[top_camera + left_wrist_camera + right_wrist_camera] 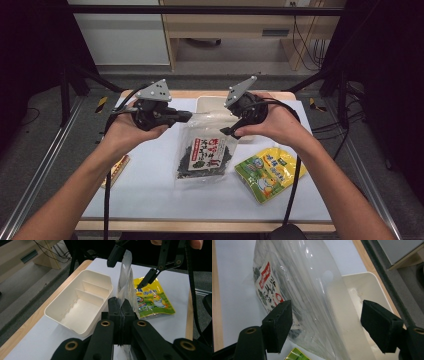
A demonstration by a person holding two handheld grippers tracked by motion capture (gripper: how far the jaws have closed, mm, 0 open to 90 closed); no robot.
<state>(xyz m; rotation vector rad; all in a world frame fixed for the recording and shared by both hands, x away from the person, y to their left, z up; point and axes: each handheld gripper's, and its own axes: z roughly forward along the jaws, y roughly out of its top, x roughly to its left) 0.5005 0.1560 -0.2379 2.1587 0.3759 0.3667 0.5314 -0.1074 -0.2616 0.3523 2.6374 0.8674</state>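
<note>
**Two grippers on one clear seaweed bag**

Two hand-held grippers meet over one table (pixel 150 200). The left gripper (pixel 121 315) has its jaws pressed together, pinching the top edge of one clear seaweed bag (pixel 206 152). The bag hangs between the two grippers, its lower end reaching down to the table. The right gripper (pixel 325 327) has its jaws spread; the bag's clear plastic lies between them, with neither pad pressing it. Just beside the right jaws lies one yellow-green snack pouch (pixel 270 171). Beyond both pairs of jaws stands one white divided tray (pixel 82 305), with three compartments.
</note>
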